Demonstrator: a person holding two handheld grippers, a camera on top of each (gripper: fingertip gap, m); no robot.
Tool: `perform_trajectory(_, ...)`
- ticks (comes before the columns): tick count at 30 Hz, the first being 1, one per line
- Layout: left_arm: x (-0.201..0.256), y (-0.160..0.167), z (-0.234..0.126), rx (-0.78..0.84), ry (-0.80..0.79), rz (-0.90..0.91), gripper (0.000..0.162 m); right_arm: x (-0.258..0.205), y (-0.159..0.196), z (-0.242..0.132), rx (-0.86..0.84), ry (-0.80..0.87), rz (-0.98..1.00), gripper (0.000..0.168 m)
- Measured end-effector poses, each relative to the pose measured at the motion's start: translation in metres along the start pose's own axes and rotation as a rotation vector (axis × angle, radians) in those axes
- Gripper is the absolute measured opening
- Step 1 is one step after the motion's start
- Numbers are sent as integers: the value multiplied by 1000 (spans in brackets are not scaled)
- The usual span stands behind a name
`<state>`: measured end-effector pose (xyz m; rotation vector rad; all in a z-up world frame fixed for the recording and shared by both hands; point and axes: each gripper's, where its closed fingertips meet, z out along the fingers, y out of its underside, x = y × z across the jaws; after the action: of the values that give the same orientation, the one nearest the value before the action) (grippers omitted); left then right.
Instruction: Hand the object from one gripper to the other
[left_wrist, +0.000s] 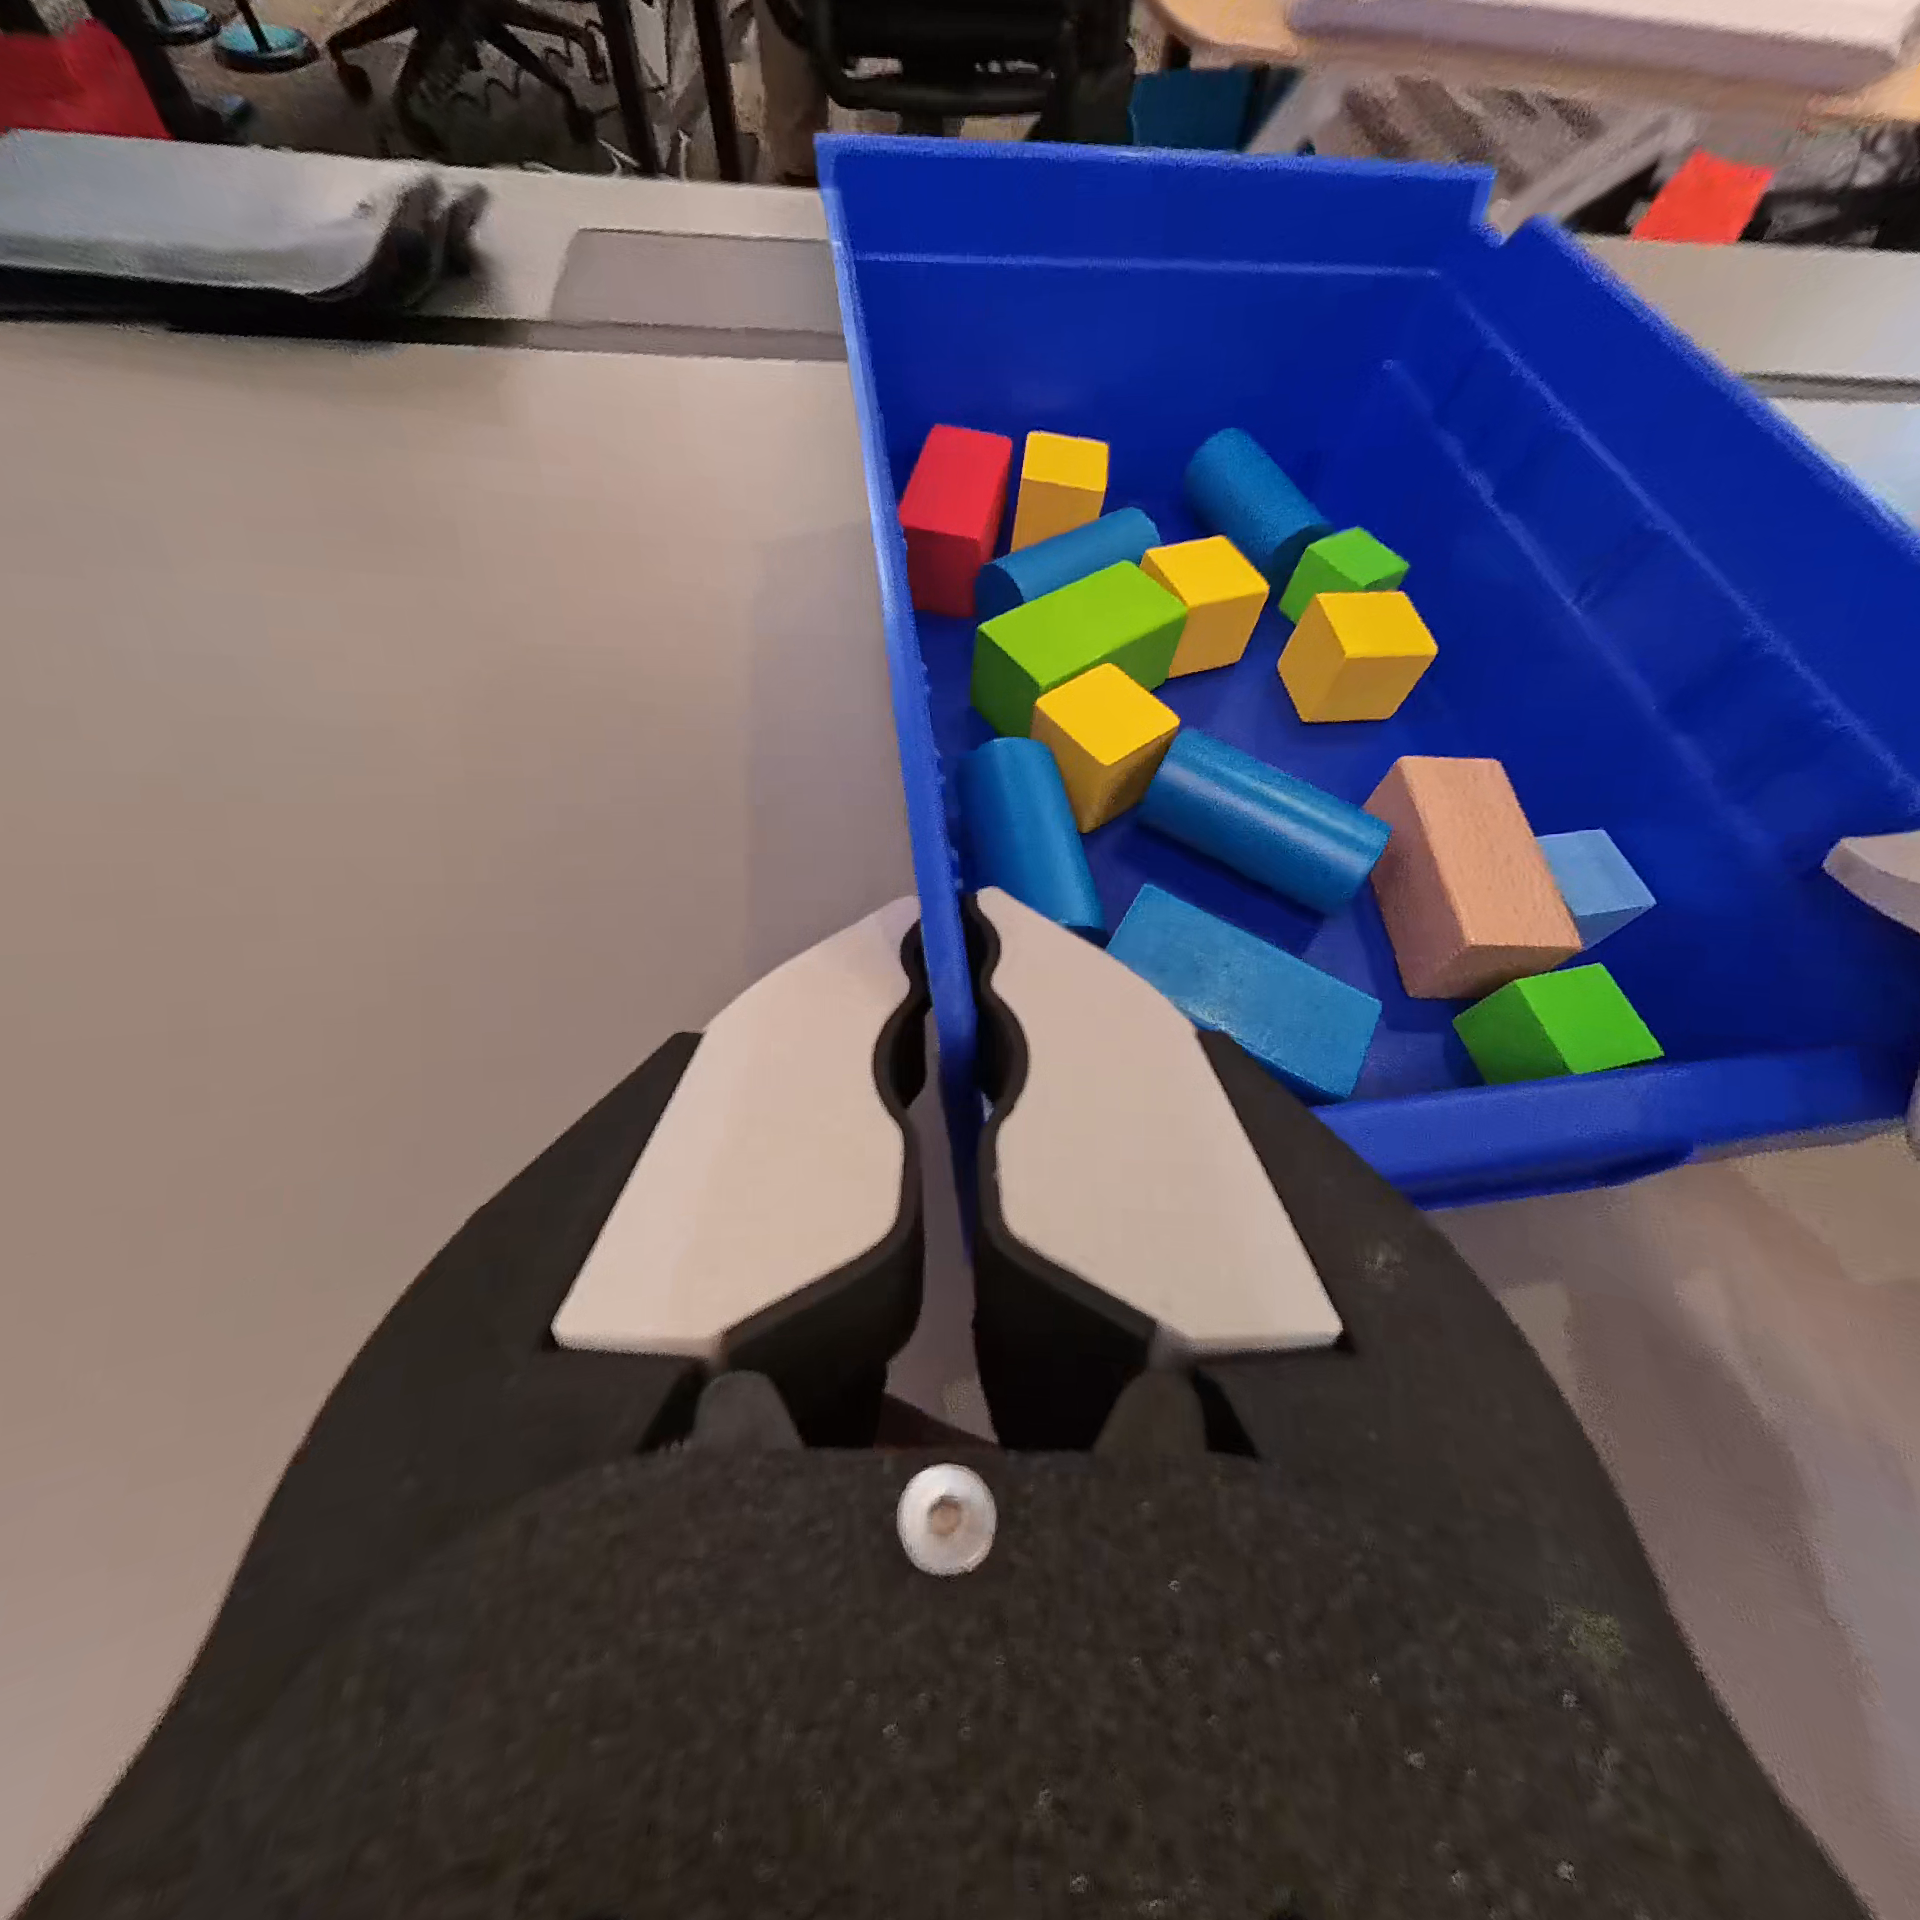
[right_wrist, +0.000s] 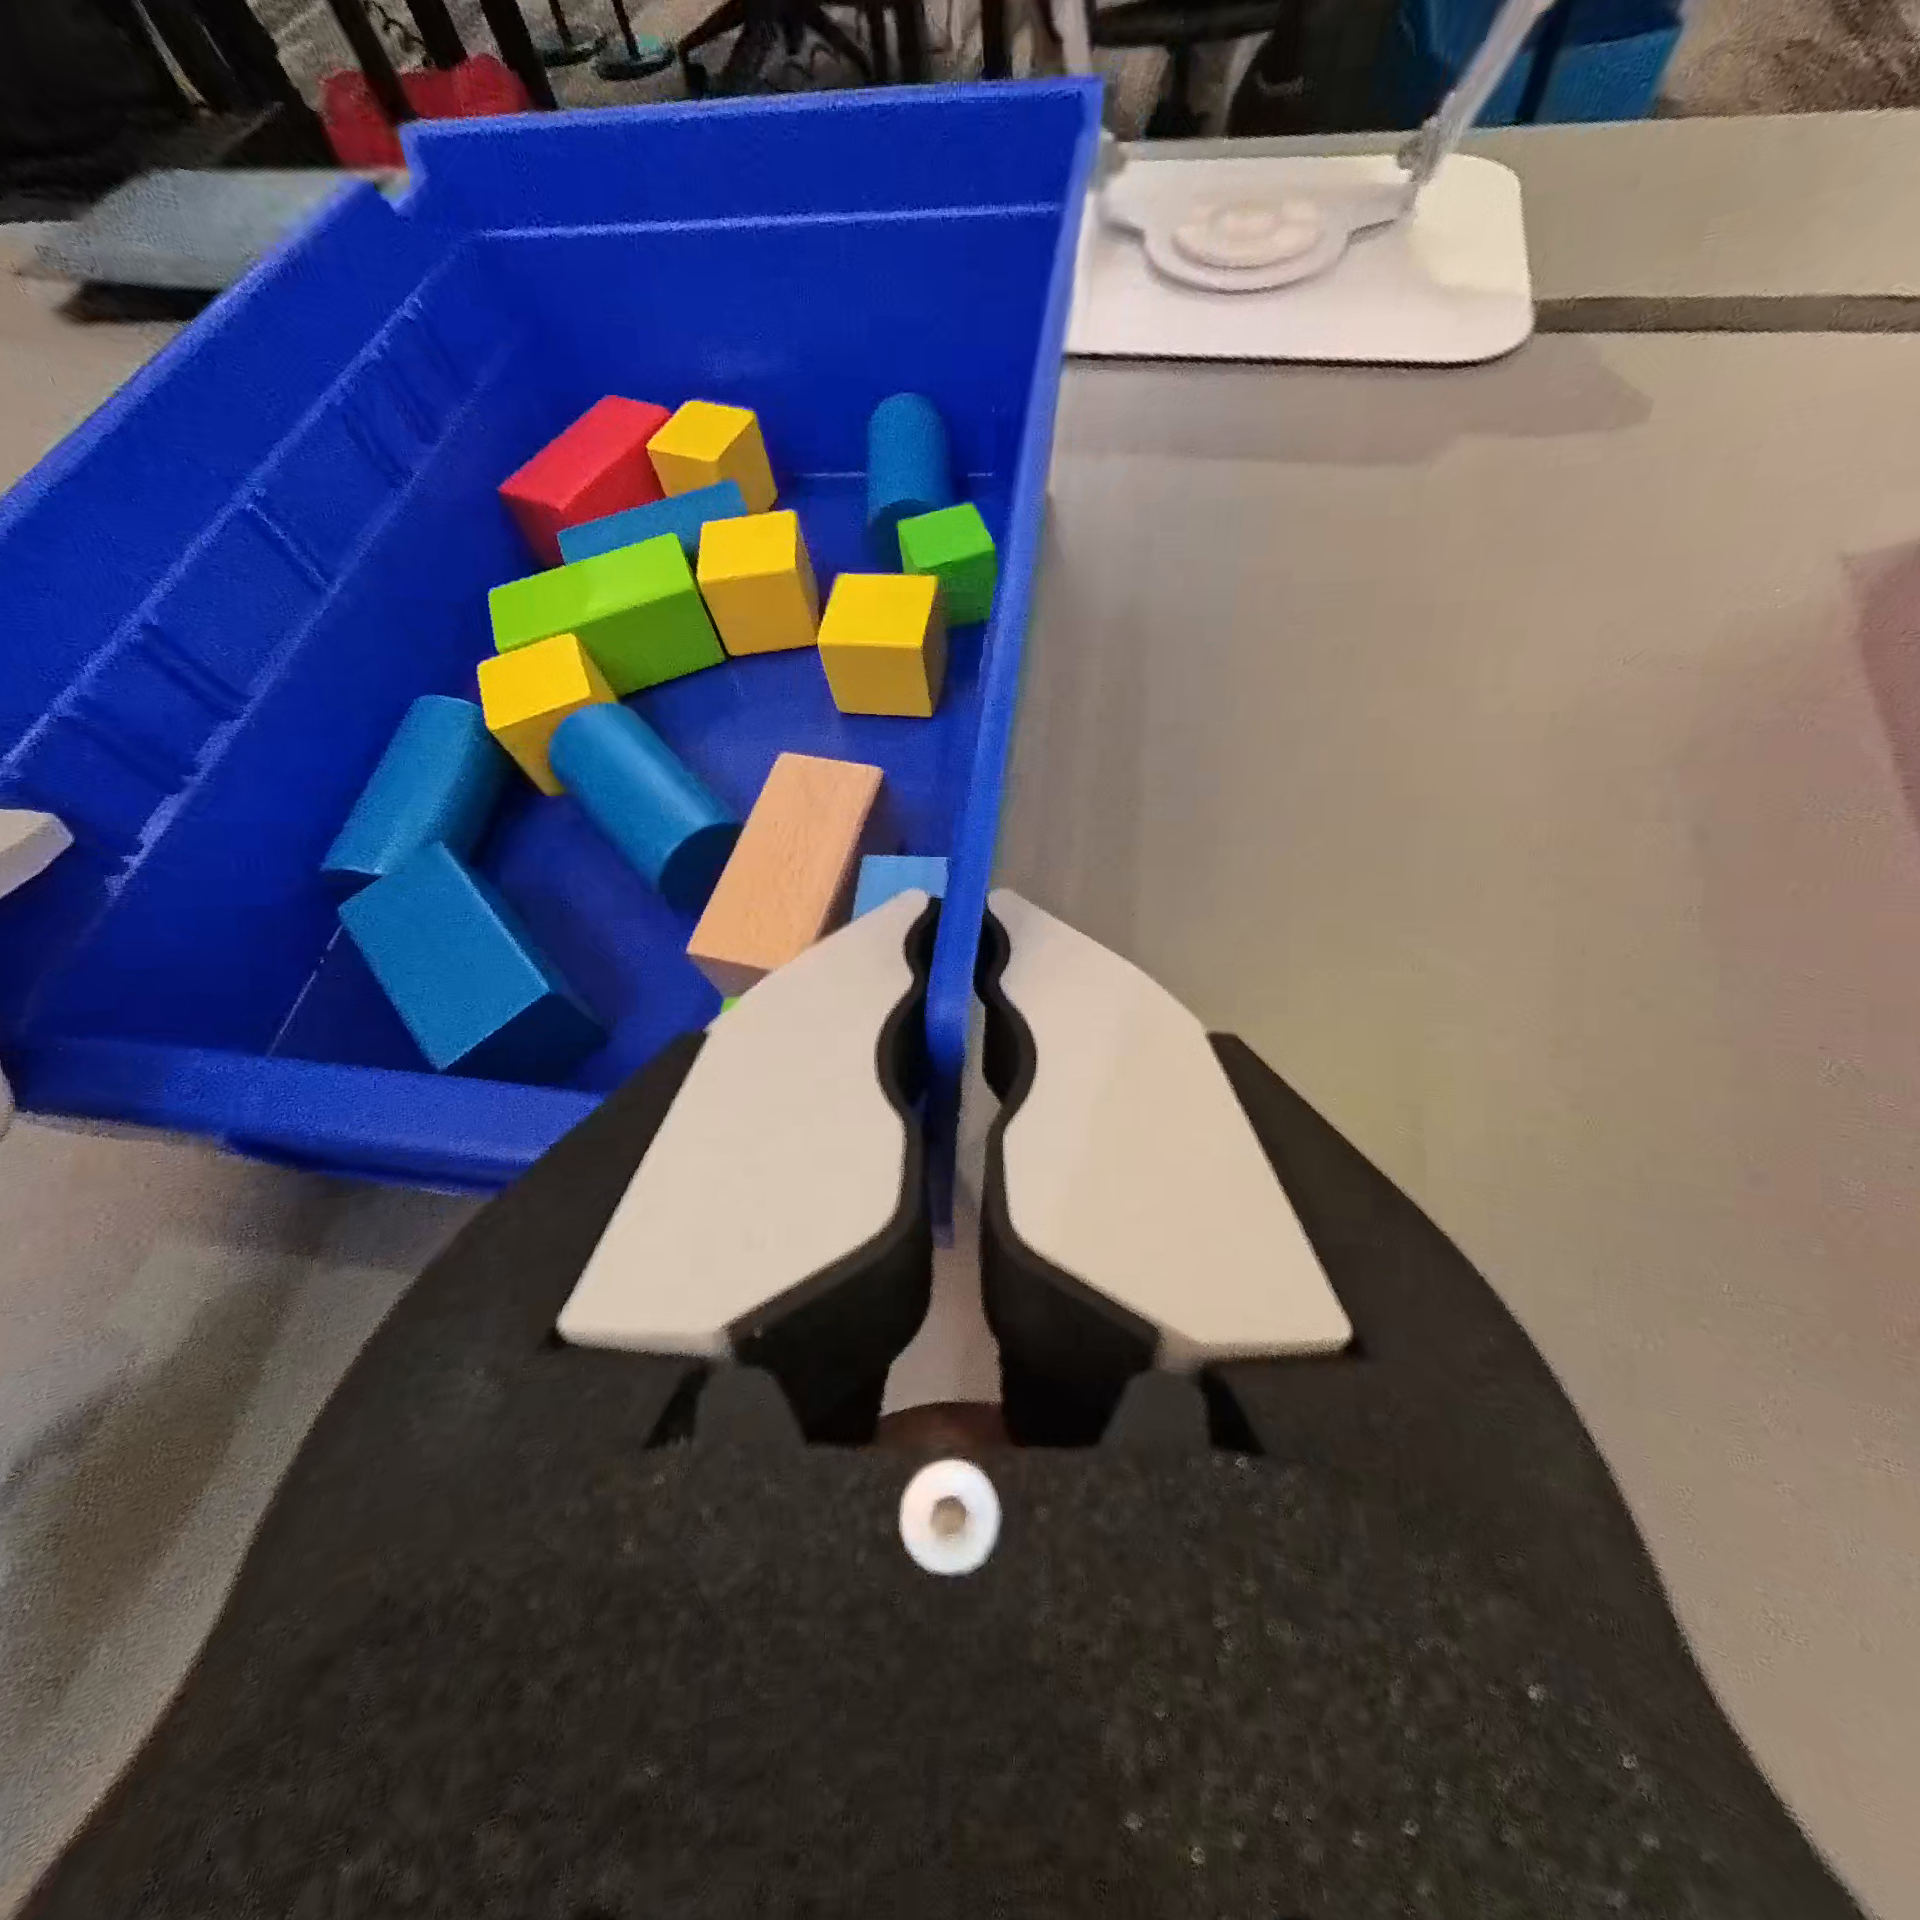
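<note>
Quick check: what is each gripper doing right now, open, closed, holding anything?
Left gripper: closed on the left wall of the blue bin.
Right gripper: closed on the bin's right wall.

A bin (left_wrist: 1195, 197) stands on the bench (left_wrist: 416, 675), with a heap of blocks (left_wrist: 1205, 707) inside it, most crowded toward its left wall. The left claw (left_wrist: 948, 920) straddles the bin's left wall near the front corner, one finger inside, one outside. The right claw (right_wrist: 958, 914) straddles the right wall likewise. A flat stand base (right_wrist: 1455, 270) lies on the bench behind and right of the bin. Folded cloth (left_wrist: 208, 229) lies far back on the left.
</note>
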<state>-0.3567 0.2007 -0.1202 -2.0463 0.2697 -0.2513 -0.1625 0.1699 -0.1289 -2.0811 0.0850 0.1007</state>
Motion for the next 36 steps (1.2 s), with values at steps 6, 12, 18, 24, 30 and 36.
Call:
perform_trajectory(6,-82,-21,-18,67,-76,24,3,-84,-19,17,82,-61,-17,5)
perform_trajectory(12,-144,-18,-10,45,-69,21,3,-147,-17,44,63,-54,-3,5)
perform_trajectory(18,-161,-6,4,3,-47,-47,3,-161,-3,53,43,-63,8,9)
perform_trajectory(24,-161,-25,-22,55,-93,-70,40,-164,-3,7,-4,-336,-50,24)
perform_trajectory(30,-110,-40,-71,163,-1,-78,47,-69,-14,-84,135,-441,-232,37)
perform_trajectory(36,-51,0,-79,162,120,-184,46,142,-13,-143,336,-205,-177,38)
